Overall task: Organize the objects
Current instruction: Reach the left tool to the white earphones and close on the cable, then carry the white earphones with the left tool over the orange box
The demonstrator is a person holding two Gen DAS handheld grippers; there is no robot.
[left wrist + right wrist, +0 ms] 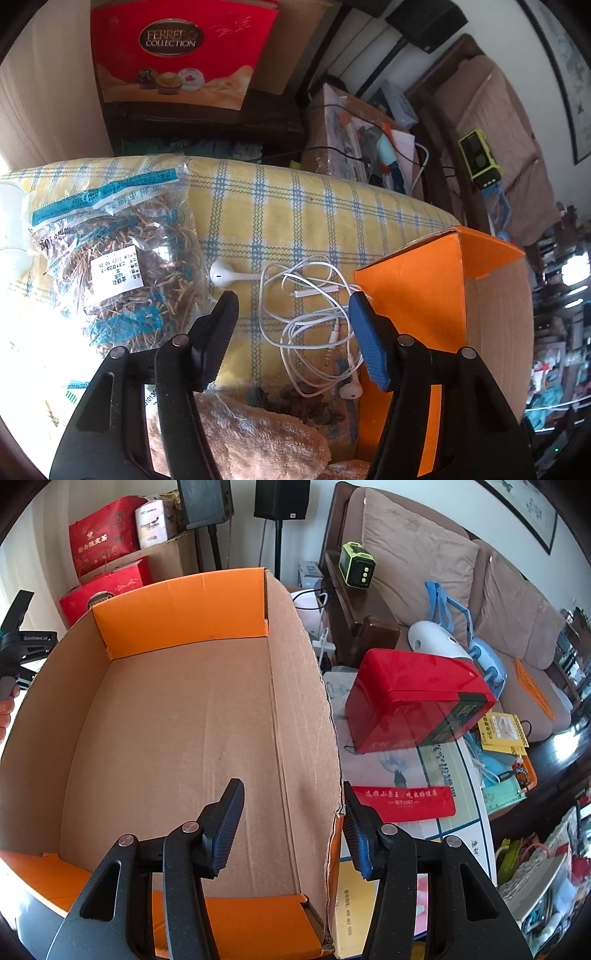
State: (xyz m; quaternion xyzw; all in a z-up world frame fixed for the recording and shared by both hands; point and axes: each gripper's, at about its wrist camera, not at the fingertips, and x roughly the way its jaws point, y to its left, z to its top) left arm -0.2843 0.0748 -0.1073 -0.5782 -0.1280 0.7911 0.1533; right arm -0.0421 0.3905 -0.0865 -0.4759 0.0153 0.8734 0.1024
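In the left wrist view, tangled white wired earphones (310, 325) lie on a yellow and blue checked cloth (295, 206). My left gripper (291, 306) is open, its fingers on either side of the tangle and just above it. An orange cardboard box (417, 295) stands right of the earphones. A clear bag of dried herbs (110, 258) lies to the left. In the right wrist view, my right gripper (293, 801) is open and straddles the right wall of the empty cardboard box (184, 720), one finger inside, one outside.
A red Ferrero Collection box (173, 51) stands behind the cloth. A beige plush item (251, 439) lies under my left gripper. Right of the box are a red tin (413, 701), a red envelope (406, 801), a sofa (461, 572) and table clutter. The other gripper's body (18, 642) shows at far left.
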